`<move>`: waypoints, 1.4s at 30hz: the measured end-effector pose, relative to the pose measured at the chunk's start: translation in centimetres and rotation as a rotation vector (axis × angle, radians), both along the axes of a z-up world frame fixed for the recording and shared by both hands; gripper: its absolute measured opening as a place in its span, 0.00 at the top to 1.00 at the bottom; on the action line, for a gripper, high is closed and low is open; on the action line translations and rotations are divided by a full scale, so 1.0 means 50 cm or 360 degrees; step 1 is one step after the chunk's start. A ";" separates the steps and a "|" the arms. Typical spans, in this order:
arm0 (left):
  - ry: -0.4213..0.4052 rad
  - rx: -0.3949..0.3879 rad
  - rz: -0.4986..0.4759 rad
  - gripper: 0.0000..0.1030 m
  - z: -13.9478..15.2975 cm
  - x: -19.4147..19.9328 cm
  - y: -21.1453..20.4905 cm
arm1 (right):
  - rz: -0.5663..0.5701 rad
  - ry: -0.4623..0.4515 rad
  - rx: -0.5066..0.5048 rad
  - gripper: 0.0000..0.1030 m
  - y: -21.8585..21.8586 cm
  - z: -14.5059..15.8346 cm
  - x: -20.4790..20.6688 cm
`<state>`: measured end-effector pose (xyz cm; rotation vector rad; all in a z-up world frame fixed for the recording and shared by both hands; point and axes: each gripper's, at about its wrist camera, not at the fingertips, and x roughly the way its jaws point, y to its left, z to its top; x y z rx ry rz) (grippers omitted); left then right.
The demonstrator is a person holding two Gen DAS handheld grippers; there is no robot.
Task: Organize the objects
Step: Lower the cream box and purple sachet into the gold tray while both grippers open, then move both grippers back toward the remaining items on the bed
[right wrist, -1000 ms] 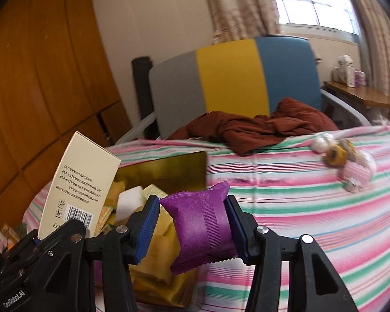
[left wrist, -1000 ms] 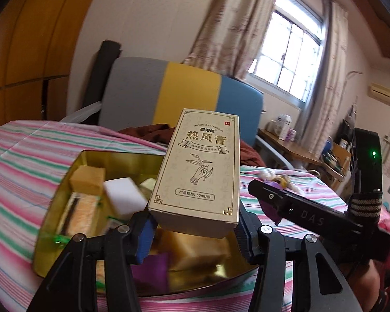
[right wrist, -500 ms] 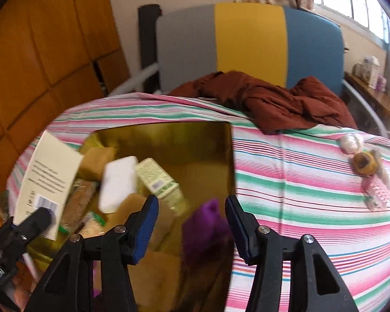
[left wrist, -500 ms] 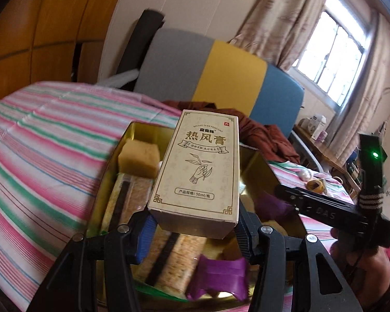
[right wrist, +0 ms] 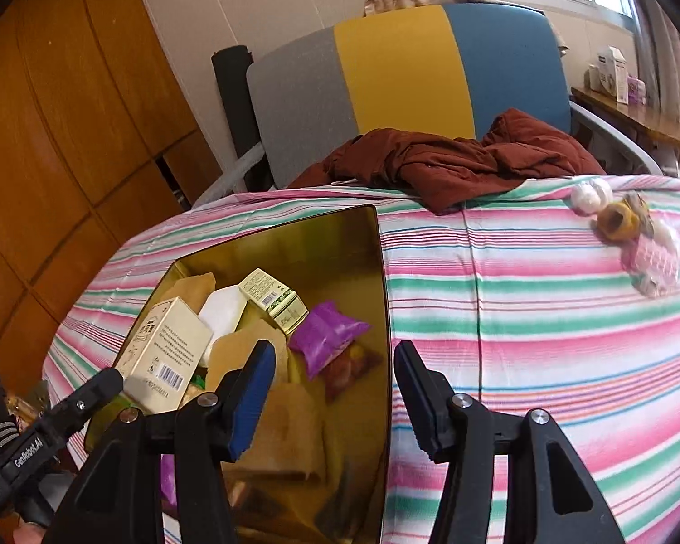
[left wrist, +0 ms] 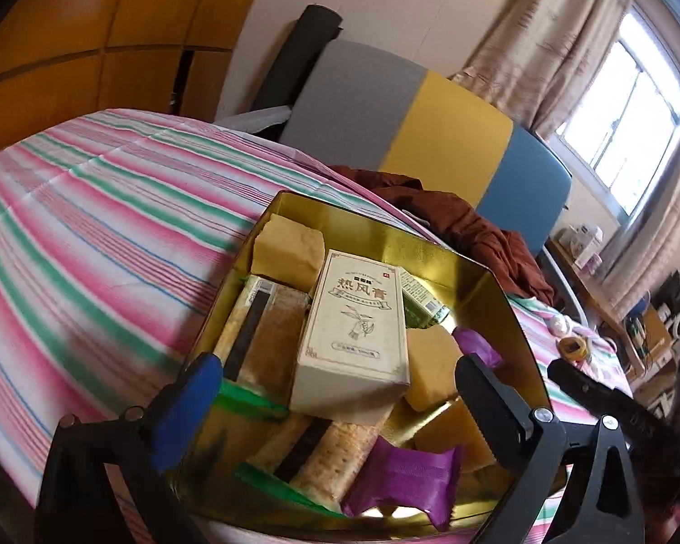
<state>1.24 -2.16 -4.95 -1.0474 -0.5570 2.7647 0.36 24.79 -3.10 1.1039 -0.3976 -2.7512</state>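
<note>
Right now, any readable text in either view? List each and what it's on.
"热风膏": front of the beige carton lying in the gold tin.
"GenRobot.AI": left gripper's body, seen in the right wrist view.
Carton's small print and barcode digits, and the green-and-cream box: too small to read.

The cream box (left wrist: 356,333) covers the items beneath it in the gold tin (left wrist: 471,272). The tin's near edge is cut off. The box's small print is unreadable.
</note>
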 end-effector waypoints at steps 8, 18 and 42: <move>0.0016 0.0019 -0.0090 0.00 0.026 0.021 0.038 | -0.0088 0.0017 -0.0101 0.46 0.045 0.004 0.031; -0.0054 0.0184 -0.0513 0.00 0.087 -0.005 0.246 | -0.0561 -0.0118 -0.0418 0.38 0.287 -0.081 0.090; -0.0353 -0.0090 -0.0981 0.00 -0.007 -0.014 0.609 | -0.0878 -0.0217 -0.0307 0.38 0.562 -0.125 0.139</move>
